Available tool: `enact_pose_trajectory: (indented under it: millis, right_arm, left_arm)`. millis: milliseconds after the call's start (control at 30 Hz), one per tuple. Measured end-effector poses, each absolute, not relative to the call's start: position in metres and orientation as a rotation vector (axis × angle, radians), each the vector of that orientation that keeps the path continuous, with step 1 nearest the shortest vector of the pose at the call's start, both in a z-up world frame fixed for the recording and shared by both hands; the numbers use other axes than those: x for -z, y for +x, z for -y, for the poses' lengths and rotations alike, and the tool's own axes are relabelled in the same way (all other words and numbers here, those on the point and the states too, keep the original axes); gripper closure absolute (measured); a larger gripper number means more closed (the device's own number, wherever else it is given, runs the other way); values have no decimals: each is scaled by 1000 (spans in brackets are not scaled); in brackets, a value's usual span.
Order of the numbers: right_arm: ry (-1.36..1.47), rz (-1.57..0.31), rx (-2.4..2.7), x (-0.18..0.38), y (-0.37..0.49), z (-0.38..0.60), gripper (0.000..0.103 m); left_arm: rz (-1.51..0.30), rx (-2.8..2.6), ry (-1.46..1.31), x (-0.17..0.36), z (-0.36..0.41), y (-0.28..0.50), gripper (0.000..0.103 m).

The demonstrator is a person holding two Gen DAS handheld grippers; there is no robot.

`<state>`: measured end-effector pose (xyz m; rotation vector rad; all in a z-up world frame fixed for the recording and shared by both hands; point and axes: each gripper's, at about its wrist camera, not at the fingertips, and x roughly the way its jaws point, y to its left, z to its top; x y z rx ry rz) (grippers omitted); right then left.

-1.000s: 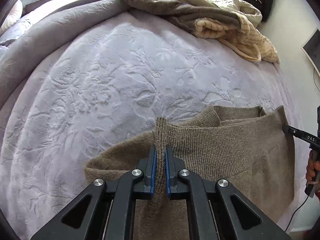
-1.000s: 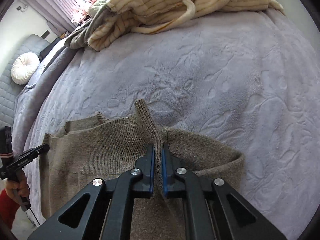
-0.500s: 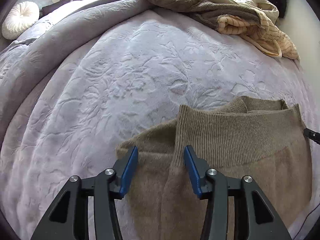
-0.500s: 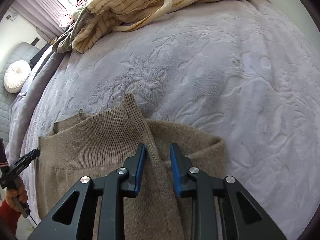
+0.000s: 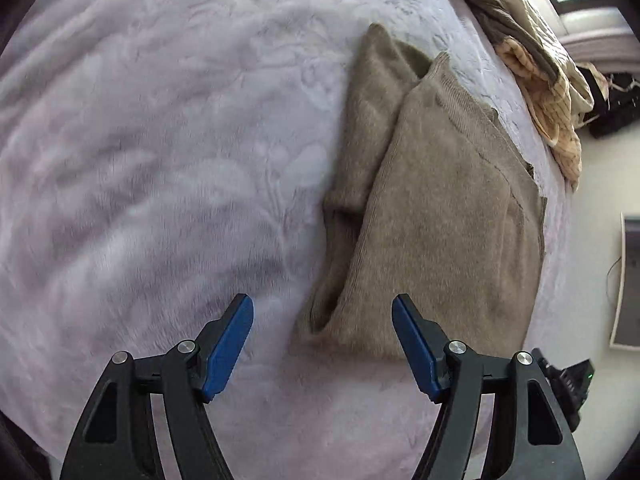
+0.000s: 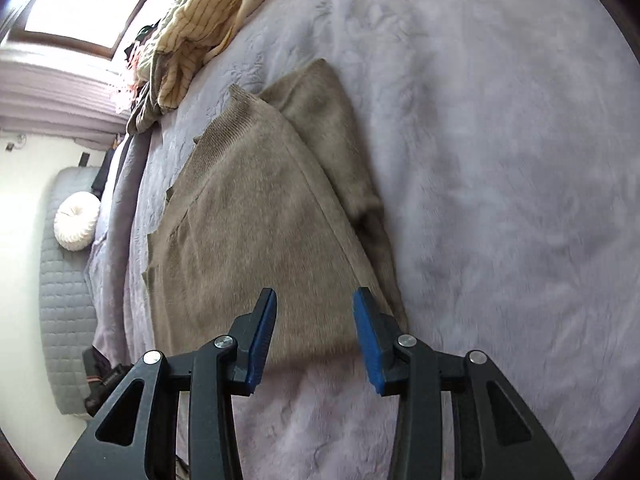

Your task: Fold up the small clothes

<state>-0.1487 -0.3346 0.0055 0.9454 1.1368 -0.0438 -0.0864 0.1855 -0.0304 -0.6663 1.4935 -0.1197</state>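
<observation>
A small brown knit sweater (image 5: 444,216) lies folded flat on the lilac bedspread (image 5: 160,160); a sleeve sticks out along its left side in the left wrist view. It also shows in the right wrist view (image 6: 248,232), lying on the same bedspread (image 6: 500,160). My left gripper (image 5: 322,308) is open and empty, just short of the sweater's near edge. My right gripper (image 6: 314,302) is open and empty, over the sweater's near corner.
A pile of striped cream and grey clothes (image 5: 532,52) lies at the far edge of the bed, also seen in the right wrist view (image 6: 192,36). A round white cushion (image 6: 78,220) sits on a grey quilted surface. A window (image 6: 88,0) is behind.
Both grippers let go of the sweater's ribbed edge, opened wide and drew back. The sweater now lies flat on the bed and both views have swung round.
</observation>
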Motion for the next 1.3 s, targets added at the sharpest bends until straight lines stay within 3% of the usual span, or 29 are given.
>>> enact_pose_trajectory:
  millis: [300, 333, 367, 400, 633, 833, 933, 1300]
  right_arm:
    - [1255, -995, 93, 31, -168, 348, 54]
    - [1281, -996, 95, 36, -166, 349, 60]
    - [1281, -1025, 115, 40, -163, 348, 88]
    - [1263, -1050, 125, 41, -160, 346, 93]
    - [970, -1080, 86, -9, -147, 334, 94]
    - [817, -1171, 118, 30, -142, 330, 94]
    - [783, -1166, 121, 24, -146, 326, 94]
    - [677, -1154, 120, -34, -152, 310, 93]
  left_arm:
    - [-1413, 123, -906, 51, -175, -91, 31]
    - [-1393, 119, -915, 51, -177, -91, 46]
    - [-1381, 118, -906, 50, -177, -91, 62]
    - [-1382, 131, -886, 49, -175, -87, 89]
    - [-1307, 196, -661, 12, -156, -88, 89]
    - [-1330, 188, -649, 49, -166, -96, 88]
    - [-1341, 170, -589, 43, -172, -99, 82]
    - [-1302, 264, -338, -11, -153, -97, 82]
